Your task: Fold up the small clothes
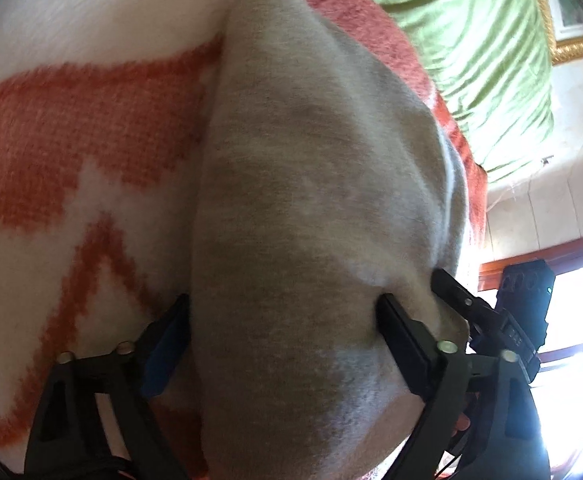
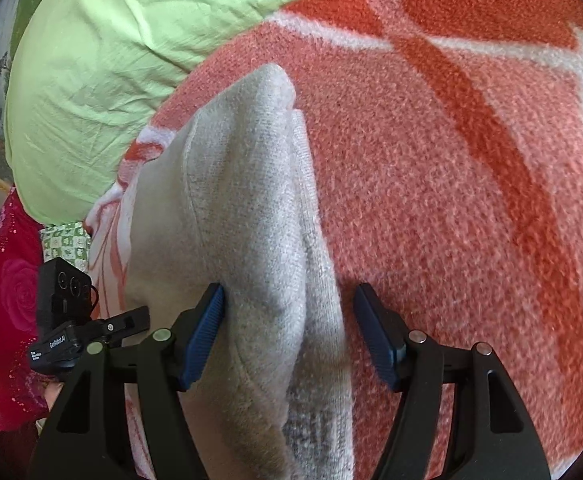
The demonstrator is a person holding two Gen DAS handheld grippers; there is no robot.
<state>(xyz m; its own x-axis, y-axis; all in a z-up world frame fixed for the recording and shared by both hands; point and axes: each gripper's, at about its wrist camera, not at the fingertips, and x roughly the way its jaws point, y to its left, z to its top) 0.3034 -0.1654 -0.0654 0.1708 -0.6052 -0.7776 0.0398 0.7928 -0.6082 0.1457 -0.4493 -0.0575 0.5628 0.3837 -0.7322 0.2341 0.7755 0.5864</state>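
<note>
Right up close, the left gripper [image 1: 283,340] stands spread wide with the grey garment [image 1: 311,200] running between its fingers; whether the pads press the cloth, I can't tell. The right gripper [image 2: 287,340] is released: one pad just touches the cloth's edge, the other stands clear over the orange-and-white blanket [image 2: 471,180]. Ahead of both tongs the garment lies as a long, narrow strip, looking already folded lengthwise. Still to come, I'd judge: the crosswise fold and a tidy-up. Farthest off sits the green pillow [image 2: 103,60].
</note>
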